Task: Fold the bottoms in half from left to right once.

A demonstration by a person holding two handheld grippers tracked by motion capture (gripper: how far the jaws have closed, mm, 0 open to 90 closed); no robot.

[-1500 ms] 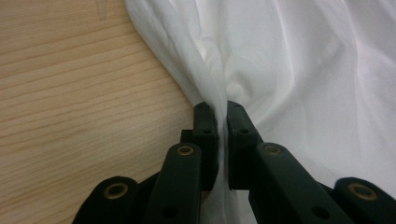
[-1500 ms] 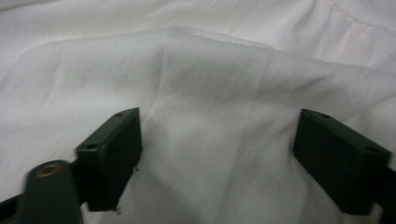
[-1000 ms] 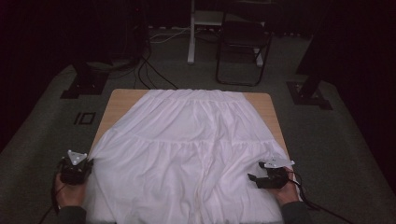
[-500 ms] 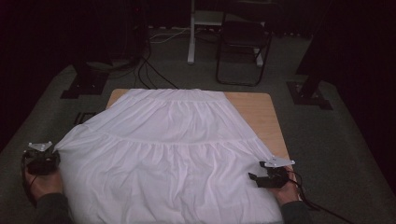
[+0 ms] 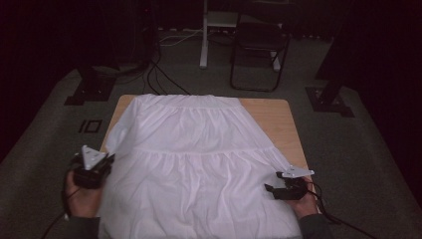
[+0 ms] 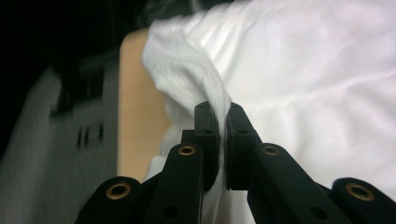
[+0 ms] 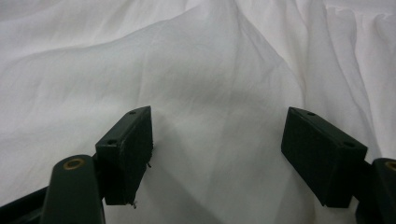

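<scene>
plainly the white tiered skirt (image 5: 199, 169) covers most of the wooden table (image 5: 278, 117), its long axis running away from the person: gathered waistband at the far end, wide hem at the near edge, bare wood showing along the far right side. both grippers sit at the hem end, one at each side edge. the left gripper (image 5: 92, 167) is just off the table's left edge and raised, with the skirt's left edge drawn out toward it; the right gripper (image 5: 278, 186) lies low on the cloth near the right edge, pointing inward across the skirt. my judgement is that the next move turns on the left side, since that hand alone has cloth in its hold.

the left gripper view settles the grip: its jaws are pressed together, pinching a ridge of white fabric (image 6: 196, 79) that rises from between the pads (image 6: 208, 123). the right gripper view shows its pads (image 7: 128, 149) spread wide, smooth cloth lying between them, unpinched.
</scene>
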